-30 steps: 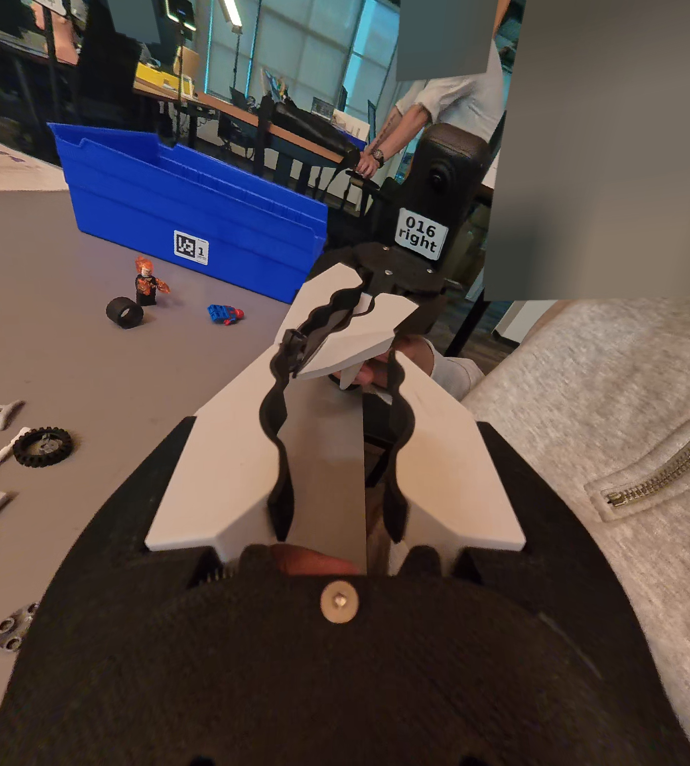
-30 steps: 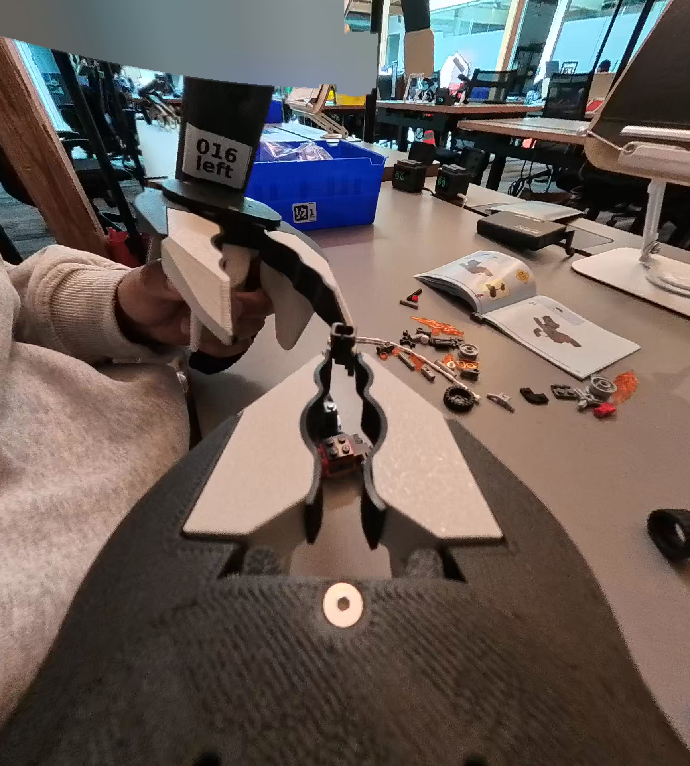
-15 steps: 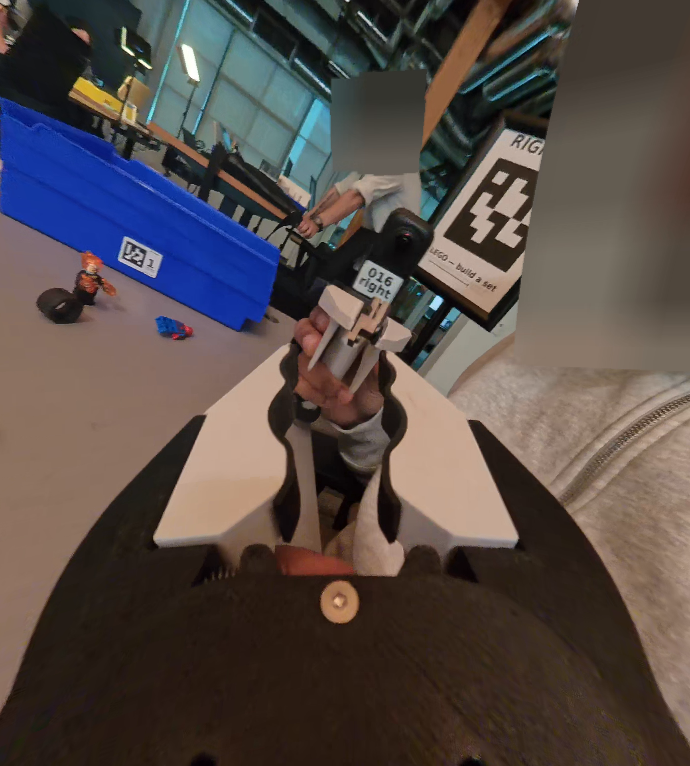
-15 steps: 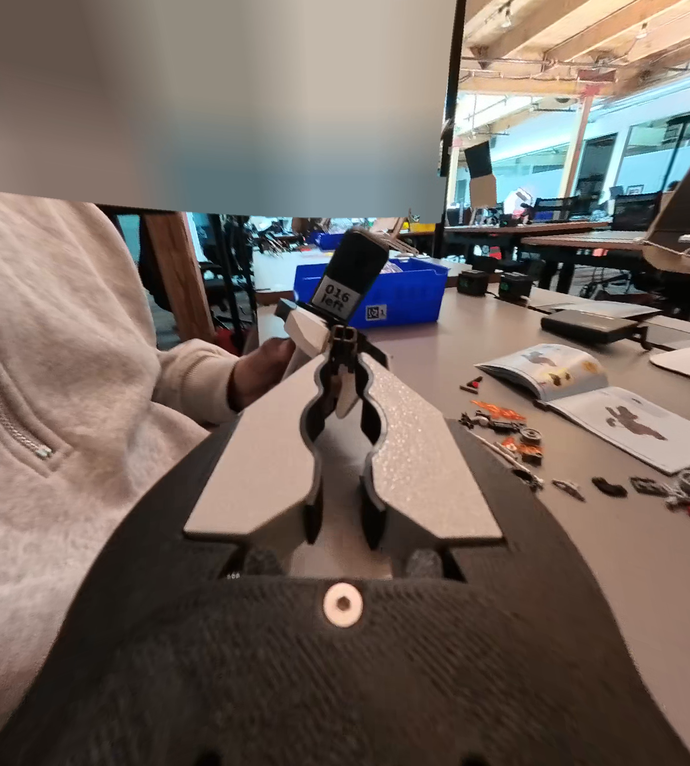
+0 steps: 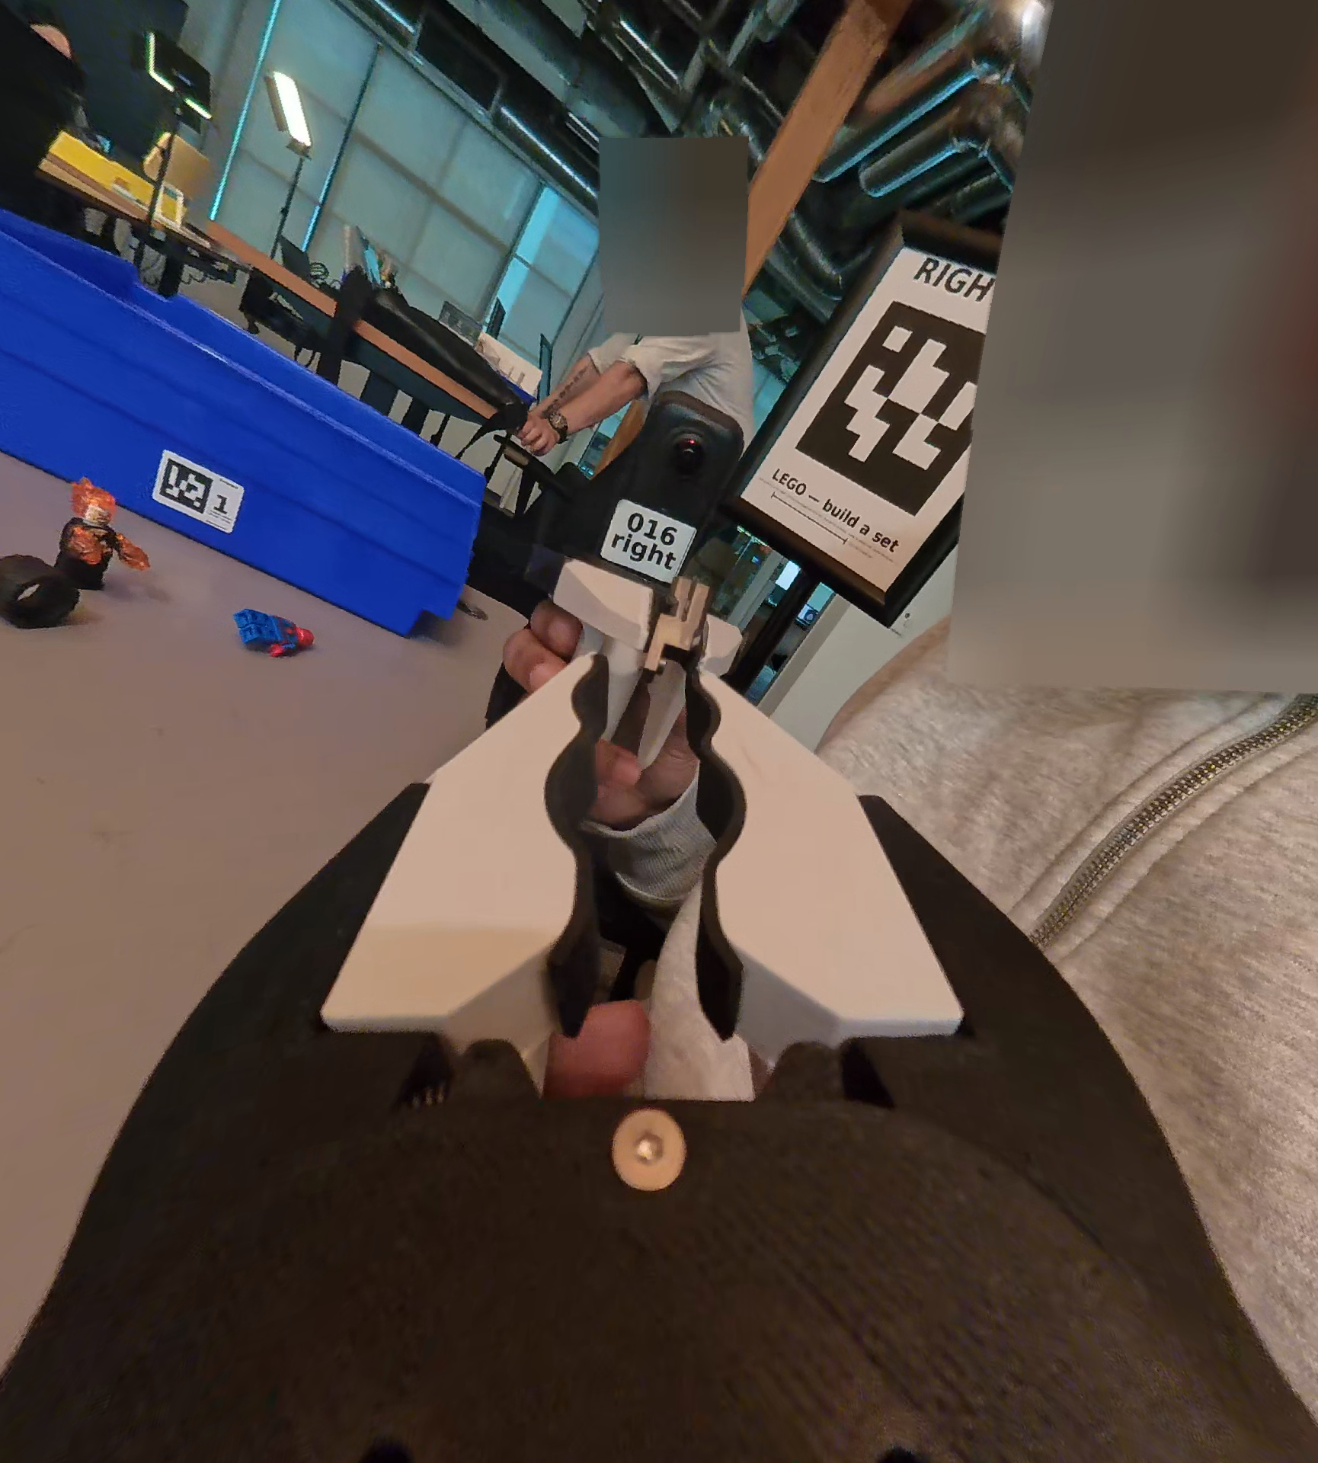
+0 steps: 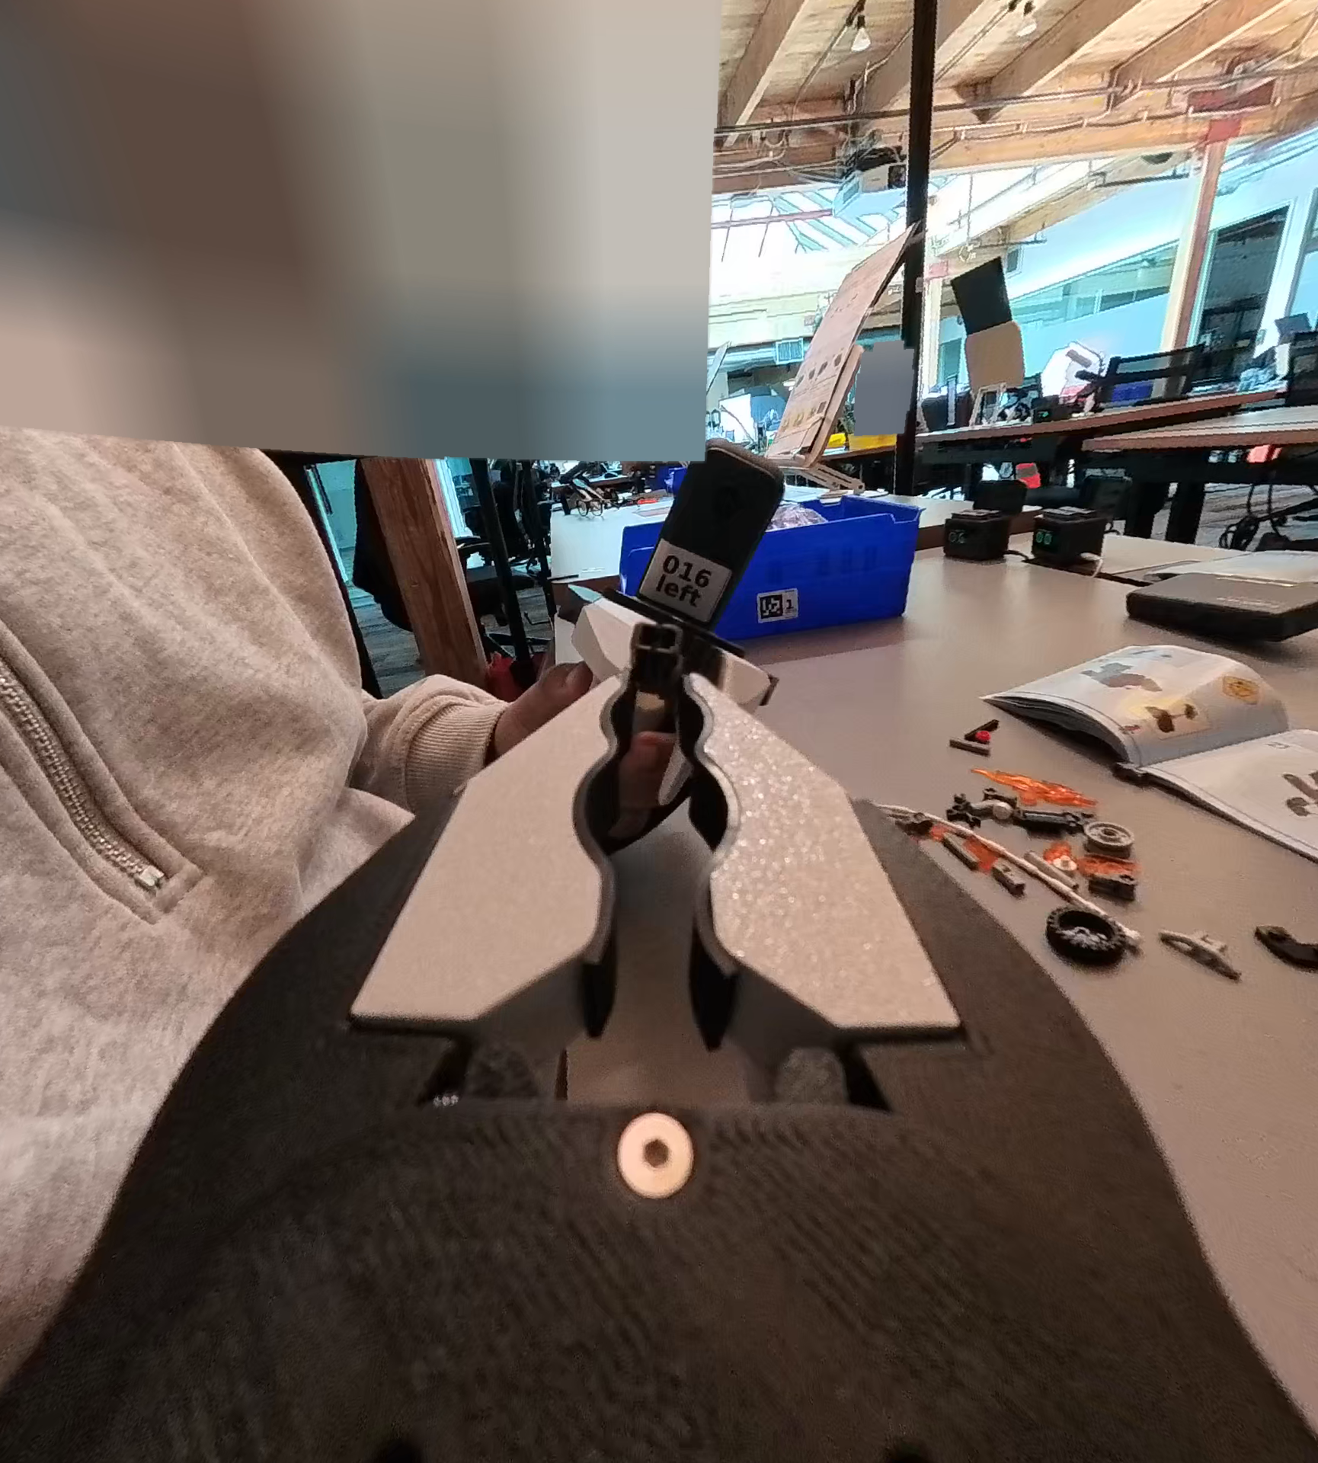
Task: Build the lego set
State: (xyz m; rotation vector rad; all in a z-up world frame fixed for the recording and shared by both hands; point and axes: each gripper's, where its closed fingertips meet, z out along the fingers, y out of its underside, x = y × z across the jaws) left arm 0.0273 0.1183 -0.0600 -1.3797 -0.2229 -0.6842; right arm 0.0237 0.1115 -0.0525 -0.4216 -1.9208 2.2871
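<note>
My right gripper (image 6: 656,682) is shut on a small black lego piece (image 6: 656,645) that sticks out past its fingertips. It is held up in the air in front of the person's grey sweater. The left wrist view shows this gripper (image 5: 664,637) end-on, with the piece (image 5: 676,627) at its tip. My left gripper (image 5: 644,681) faces it, tip to tip, with its jaws a little apart and nothing between them. One of its white fingers (image 6: 743,681) shows just behind the held piece.
A blue bin (image 5: 205,443) stands at the back of the grey table (image 5: 125,792). A flame-headed minifigure (image 5: 90,530), a black tyre (image 5: 26,590) and a blue-red figure (image 5: 272,633) lie near it. An open instruction booklet (image 6: 1194,736) and several loose parts (image 6: 1036,839) lie to the right. The tips of both grippers are at nearly the same place. Both grippers' tips are roughly 25 cm from the flame-headed minifigure (image 5: 90,530).
Both grippers have risen from just above the table to chest height and now point at each other. The left jaws have narrowed. The right gripper has kept hold of the black piece.
</note>
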